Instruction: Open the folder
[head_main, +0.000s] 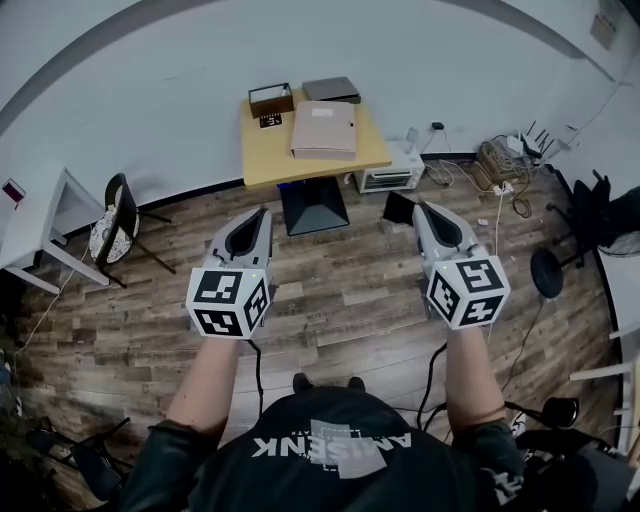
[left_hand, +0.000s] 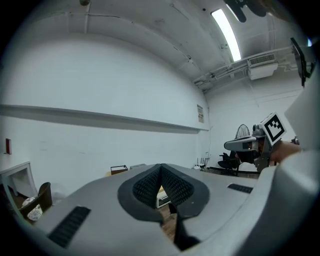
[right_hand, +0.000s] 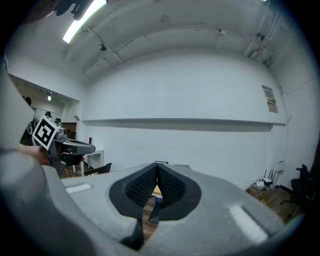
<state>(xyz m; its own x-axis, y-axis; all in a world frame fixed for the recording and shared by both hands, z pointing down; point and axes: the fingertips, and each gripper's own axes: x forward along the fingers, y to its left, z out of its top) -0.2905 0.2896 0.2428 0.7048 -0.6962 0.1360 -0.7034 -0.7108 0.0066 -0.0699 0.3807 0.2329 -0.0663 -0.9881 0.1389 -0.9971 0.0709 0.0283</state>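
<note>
Folder (head_main: 323, 130) closed on small wooden table (head_main: 264, 161), plank floor (head_main: 340, 300), white wall (head_main: 150, 90)

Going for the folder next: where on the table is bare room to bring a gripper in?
Bare: the table's left front, bordered by box and folder, and the strip along its front edge. Crowded: the back edge, where box and grey slab sit just behind the folder.

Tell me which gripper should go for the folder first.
Left, narrowly. The left gripper and right gripper are both shut, empty, far short of the table; the folder lies slightly nearer the left one.
</note>
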